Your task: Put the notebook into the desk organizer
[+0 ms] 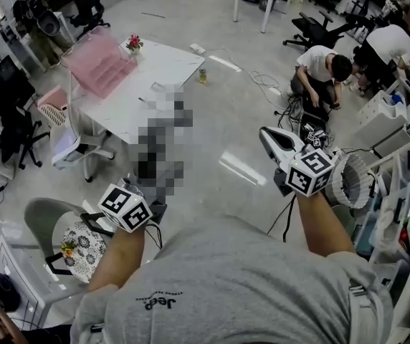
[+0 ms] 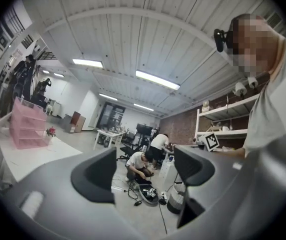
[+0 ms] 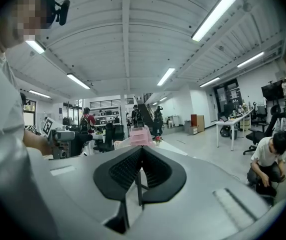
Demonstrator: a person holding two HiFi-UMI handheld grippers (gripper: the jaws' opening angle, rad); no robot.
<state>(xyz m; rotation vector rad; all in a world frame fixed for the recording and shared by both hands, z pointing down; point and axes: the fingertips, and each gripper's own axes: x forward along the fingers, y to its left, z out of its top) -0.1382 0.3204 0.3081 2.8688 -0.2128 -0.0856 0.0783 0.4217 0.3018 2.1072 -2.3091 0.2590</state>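
Head view: both grippers out in front of the holder, left gripper [image 1: 135,198] low left, right gripper [image 1: 277,143] higher right. Pink organizer [image 1: 101,63] sits on the far left corner of the white table [image 1: 169,67], flower pot [image 1: 134,44] just beside it. Both grippers well apart from the table. Can't make out the notebook.

Left gripper view: jaws wide apart, nothing between them. Organizer far left on the table, a crouching person [image 2: 140,165] on the floor ahead.

Right gripper view: jaws pressed together, nothing in them. Organizer straight ahead past the tips, well off.
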